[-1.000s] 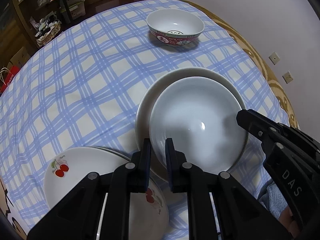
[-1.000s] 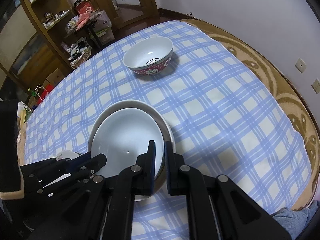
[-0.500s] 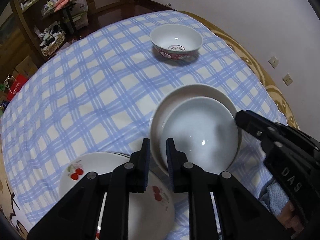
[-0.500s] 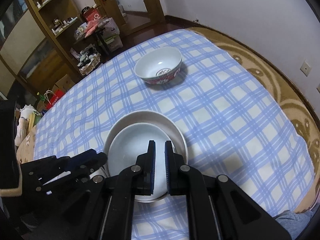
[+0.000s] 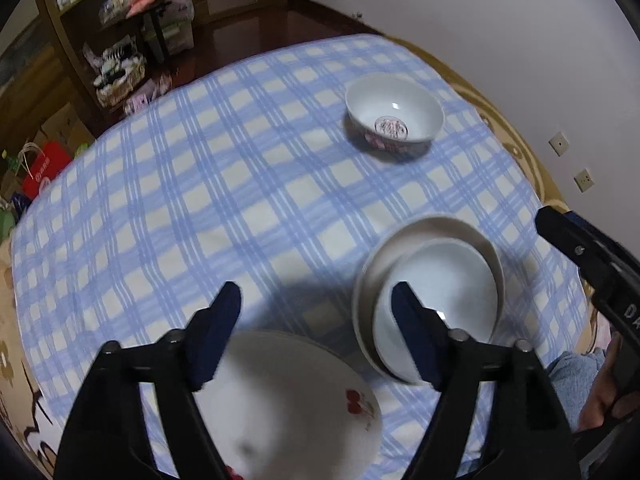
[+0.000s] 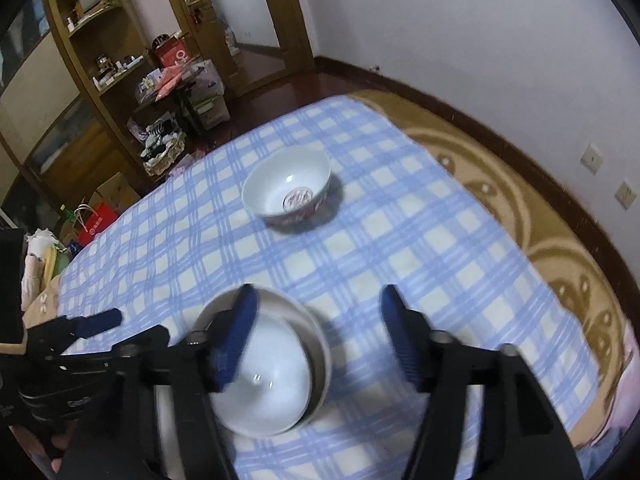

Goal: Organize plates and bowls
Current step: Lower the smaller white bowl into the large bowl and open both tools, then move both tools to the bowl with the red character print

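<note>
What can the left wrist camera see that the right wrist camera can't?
Only the left wrist view shows the cherry plate, lying just under the open left claw, whose jaws have just been opening with nothing gripped.

Only the right wrist view shows the doorway and the tall wooden shelf in full.

Both show the patterned bowl standing alone far across the checked tablecloth, and the white bowl nested in a wider white dish. The right claw is open too, its jaws also just opened.
</note>
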### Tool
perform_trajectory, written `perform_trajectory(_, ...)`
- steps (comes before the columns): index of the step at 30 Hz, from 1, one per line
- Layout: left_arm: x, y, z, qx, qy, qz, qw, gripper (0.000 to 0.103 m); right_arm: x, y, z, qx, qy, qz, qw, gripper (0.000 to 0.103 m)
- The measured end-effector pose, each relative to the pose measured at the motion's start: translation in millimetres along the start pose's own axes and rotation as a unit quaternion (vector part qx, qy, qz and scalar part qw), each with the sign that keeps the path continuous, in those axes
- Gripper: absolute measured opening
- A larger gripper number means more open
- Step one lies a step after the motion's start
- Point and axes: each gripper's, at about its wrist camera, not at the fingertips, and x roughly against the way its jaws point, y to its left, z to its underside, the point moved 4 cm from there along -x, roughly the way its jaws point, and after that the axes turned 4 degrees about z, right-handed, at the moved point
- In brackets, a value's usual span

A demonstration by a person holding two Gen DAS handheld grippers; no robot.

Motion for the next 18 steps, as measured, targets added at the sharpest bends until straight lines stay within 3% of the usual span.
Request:
perform_trajectory(2, 2.4, 2.1, -6.5, -0.007, -0.007, -0.006, 0.9999, 0.084, 3.9, -1.7, -10.0, 0.001, -0.014, 0.003, 1.0, 0.094)
perform_trajectory(6, 4.2, 5.9, -23.9, -0.017, -0.015, -0.016, 0.9996, 0.087, 5.8, -6.0, -30.2, -0.004, -0.025, 0.01, 1.0, 0.102)
perform_trajectory(12, -9.8, 15.7, -58.2, 0.0, -0.011, -0.017, 0.9998, 0.087, -13.7, -7.0, -68.4, -0.014, -0.015, -0.022, 1.0, 0.103)
perform_trajectory(18, -29.3, 15.1, -90.3, -0.017, -0.022, -0.006, 0.9996, 0.087, -46.8, -4.3, -88.4, 0.014, 0.001, -0.001, 1.0, 0.103)
